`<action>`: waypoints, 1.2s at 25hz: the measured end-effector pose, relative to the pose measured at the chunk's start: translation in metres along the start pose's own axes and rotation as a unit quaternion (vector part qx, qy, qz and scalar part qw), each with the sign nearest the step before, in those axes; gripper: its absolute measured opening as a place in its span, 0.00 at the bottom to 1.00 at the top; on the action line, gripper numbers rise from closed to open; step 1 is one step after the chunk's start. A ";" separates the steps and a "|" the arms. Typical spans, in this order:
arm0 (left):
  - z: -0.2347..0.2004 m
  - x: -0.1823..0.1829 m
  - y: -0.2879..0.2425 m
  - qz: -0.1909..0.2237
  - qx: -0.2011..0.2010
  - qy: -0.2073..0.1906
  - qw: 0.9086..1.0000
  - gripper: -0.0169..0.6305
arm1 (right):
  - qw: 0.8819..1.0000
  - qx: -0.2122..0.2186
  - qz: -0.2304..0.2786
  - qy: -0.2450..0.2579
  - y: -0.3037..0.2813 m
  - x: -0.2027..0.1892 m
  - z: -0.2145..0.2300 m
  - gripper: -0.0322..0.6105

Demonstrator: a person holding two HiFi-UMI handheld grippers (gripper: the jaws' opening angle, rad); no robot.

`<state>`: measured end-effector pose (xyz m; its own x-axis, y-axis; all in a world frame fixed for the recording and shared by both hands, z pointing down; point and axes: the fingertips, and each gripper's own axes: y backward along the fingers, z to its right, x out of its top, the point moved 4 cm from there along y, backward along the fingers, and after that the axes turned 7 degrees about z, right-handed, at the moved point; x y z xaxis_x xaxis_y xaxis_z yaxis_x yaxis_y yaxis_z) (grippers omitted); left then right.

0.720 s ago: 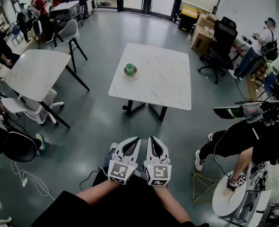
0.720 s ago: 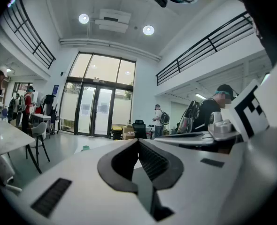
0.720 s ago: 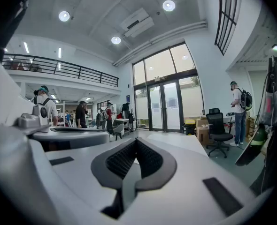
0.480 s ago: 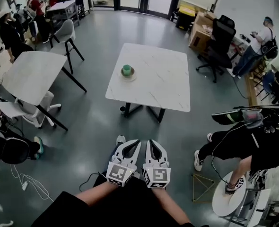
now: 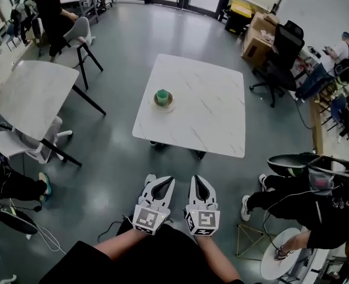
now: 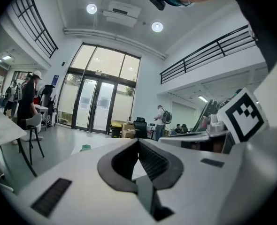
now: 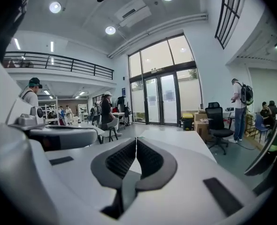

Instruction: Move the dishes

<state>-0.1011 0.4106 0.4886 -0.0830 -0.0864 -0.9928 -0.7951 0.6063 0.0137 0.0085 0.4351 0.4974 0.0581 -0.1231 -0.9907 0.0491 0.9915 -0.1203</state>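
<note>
My left claw (image 5: 161, 181) and my right claw (image 5: 200, 181) are held side by side above the grey floor (image 5: 103, 170), short of the near edge of the white marble table (image 5: 210, 111). Each claw has its jaws closed, ribbed pads meeting at the tips, with nothing gripped between them. The dishes, a green cup (image 5: 162, 95) standing on a brown saucer (image 5: 163, 103), sit on the table near its left edge, well apart from both claws. A second marble table (image 5: 29, 96) stands to the left of the first, and a black office chair (image 5: 279, 55) stands beyond its far right corner.
</note>
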 end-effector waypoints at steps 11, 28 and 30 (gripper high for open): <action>-0.153 0.023 -0.097 0.000 0.012 0.005 1.000 0.05 | 0.999 0.012 -0.035 0.008 -0.183 0.034 -0.019 0.08; -0.259 0.019 -0.152 0.006 0.019 0.021 1.000 0.05 | 0.998 0.017 -0.060 -0.004 -0.292 0.026 -0.026 0.08; -0.266 0.016 -0.156 0.001 0.030 0.029 0.999 0.05 | 0.997 0.026 -0.071 -0.009 -0.302 0.020 -0.027 0.08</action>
<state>-0.1382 0.1038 0.5019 -0.1207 -0.1291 -0.9843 -0.7581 0.6521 0.0074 -0.0325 0.1342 0.5125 0.0643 -0.2623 -0.9628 0.1103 0.9608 -0.2544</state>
